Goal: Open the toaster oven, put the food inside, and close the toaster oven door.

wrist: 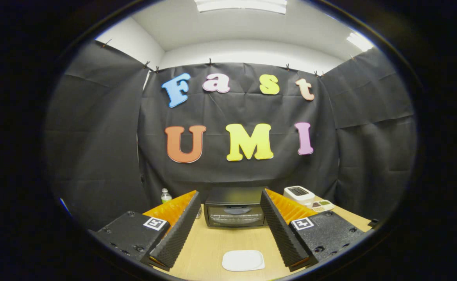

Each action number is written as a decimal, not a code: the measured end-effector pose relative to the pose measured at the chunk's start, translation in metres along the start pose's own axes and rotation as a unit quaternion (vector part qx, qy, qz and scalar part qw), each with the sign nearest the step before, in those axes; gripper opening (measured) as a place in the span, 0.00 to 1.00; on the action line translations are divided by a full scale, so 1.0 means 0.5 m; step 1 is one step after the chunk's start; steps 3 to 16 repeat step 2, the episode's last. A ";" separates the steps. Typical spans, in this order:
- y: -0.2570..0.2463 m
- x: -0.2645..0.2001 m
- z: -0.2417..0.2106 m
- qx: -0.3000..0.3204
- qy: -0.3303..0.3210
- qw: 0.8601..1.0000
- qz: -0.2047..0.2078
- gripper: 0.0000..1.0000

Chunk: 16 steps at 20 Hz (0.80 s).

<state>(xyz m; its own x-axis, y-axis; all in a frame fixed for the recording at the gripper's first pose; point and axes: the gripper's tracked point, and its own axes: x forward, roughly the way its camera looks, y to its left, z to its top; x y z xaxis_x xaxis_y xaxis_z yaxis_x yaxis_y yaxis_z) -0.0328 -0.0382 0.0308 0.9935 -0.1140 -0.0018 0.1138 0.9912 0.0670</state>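
Your gripper (230, 218) fingers are spread wide, holding nothing; empty white rounded plate (243, 260) lies between them, closed black toaster oven (234, 210) sits beyond on the wooden table (209, 246).

The gripper (231, 228) has its fingers (175, 234) spread wide apart, holding nothing, above a wooden bench (209, 249). Between the fingers, near their bases, a white plate (243, 260) lies flat on the bench. Beyond the fingertips stands the toaster oven (234, 212), its glass door closed. Right of it sit a white toaster (299, 194) and a small dish of food (321, 205). A water bottle (166, 195) stands to the left.
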 end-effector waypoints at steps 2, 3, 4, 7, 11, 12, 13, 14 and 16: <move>0.001 0.001 -0.001 -0.002 0.002 1.000 -0.001 1.00; 0.001 0.001 -0.001 -0.002 0.002 1.000 -0.001 1.00; 0.001 0.001 -0.001 -0.002 0.002 1.000 -0.001 1.00; 0.001 0.001 -0.001 -0.002 0.002 1.000 -0.001 1.00; 0.001 0.001 -0.001 -0.002 0.002 1.000 -0.001 1.00; 0.001 0.001 -0.001 -0.002 0.002 1.000 -0.001 1.00; 0.001 0.001 -0.001 -0.002 0.002 1.000 -0.001 1.00; 0.001 0.001 -0.001 -0.002 0.002 1.000 -0.001 1.00; 0.001 0.001 -0.001 -0.002 0.002 1.000 -0.001 1.00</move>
